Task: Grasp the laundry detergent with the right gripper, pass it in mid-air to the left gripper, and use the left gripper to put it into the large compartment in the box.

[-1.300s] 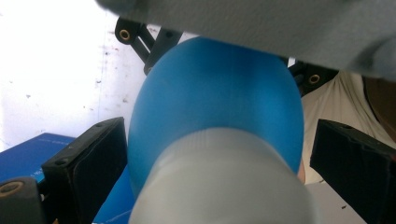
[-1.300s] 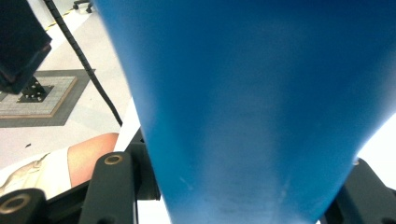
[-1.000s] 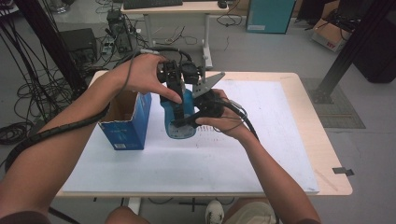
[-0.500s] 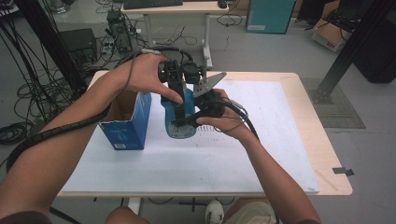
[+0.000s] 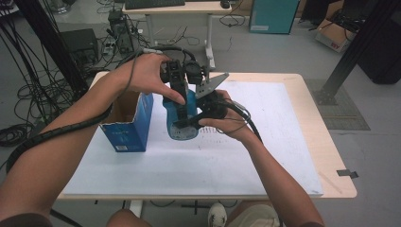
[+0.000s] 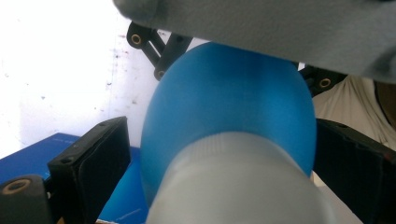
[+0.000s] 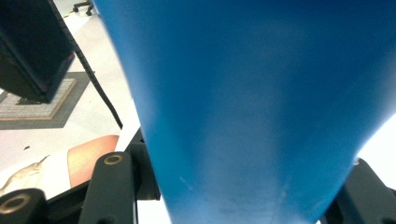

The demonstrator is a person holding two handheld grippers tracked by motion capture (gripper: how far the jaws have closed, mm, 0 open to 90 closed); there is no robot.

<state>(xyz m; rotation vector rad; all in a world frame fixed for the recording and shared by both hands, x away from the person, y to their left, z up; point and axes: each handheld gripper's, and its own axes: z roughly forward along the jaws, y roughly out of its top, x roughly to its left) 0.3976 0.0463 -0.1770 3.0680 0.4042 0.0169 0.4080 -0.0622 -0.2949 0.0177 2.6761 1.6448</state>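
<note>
High view shows one blue bottle (image 5: 183, 118) held above the table between both grippers, one open box (image 5: 127, 120) beside the left gripper (image 5: 177, 101). Left gripper view adds its pale cap (image 6: 238, 182) between part-open jaws; right gripper (image 5: 201, 118) clamps the base.

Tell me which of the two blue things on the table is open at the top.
The blue box, left of the blue bottle. Its top flaps stand open, showing the brown inside. The bottle has a white cap and sits between both grippers.

Pale wood surface (image 5: 326, 142) at frame centre, w/ white sheet (image 5: 189, 165) over it; open blue box (image 5: 126, 124) stands left-centre.
</note>
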